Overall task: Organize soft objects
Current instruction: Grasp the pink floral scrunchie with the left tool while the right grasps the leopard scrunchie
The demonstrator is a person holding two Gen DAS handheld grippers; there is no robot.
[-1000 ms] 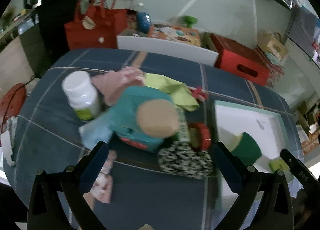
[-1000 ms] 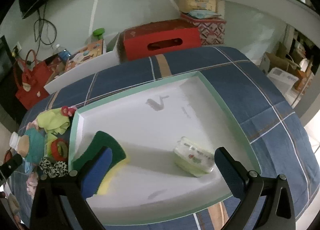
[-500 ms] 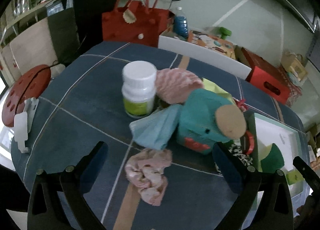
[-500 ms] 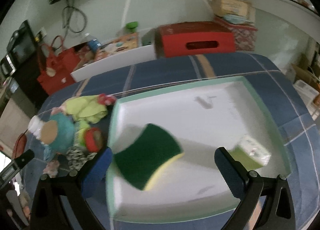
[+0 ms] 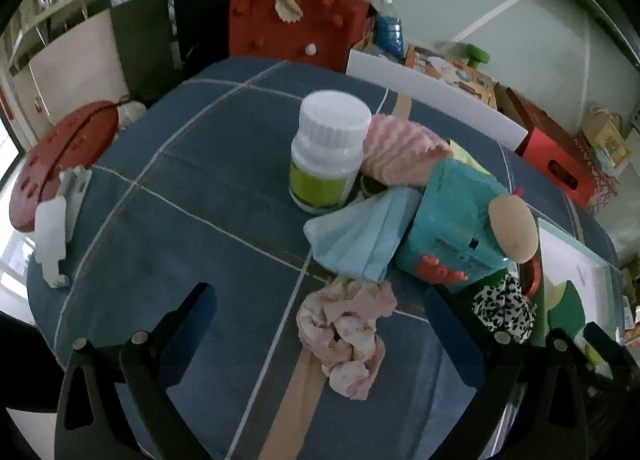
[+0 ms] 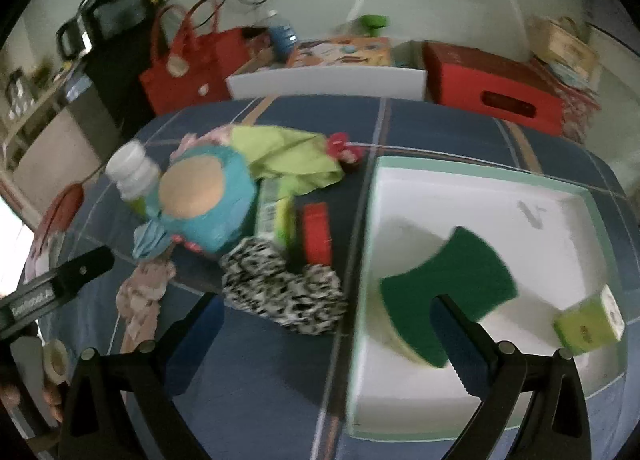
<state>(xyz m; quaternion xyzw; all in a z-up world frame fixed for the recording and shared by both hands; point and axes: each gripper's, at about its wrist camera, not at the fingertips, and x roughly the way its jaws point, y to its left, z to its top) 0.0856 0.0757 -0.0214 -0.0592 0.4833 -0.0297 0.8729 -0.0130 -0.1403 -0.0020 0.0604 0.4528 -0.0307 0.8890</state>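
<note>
A round table under a blue plaid cloth [image 5: 168, 228] carries everything. At its right side sits a white tray with a pale green rim [image 6: 472, 172], holding a green and yellow sponge [image 6: 452, 284] near its front left and a small yellow-green packet [image 6: 588, 324] at its right. Left of the tray lies the heap of soft things: a teal plush toy with a tan round face [image 5: 460, 228], a lime green cloth [image 6: 288, 160], a pink ribbed cloth [image 5: 400, 156], and a light blue face mask [image 5: 360, 240] leaning against the toy. A white pill bottle with a green label [image 5: 326, 152] stands upright beside them. A black-and-white spotted scrunchie [image 6: 280, 292] lies just outside the tray. A crumpled pink scrunchie [image 5: 344, 332] lies alone in front of the heap.

The left gripper [image 5: 320, 324] is spread wide and empty, the pink scrunchie between its fingers. The right gripper [image 6: 328, 328] is likewise wide apart, holding nothing, over the tray's left edge.
</note>
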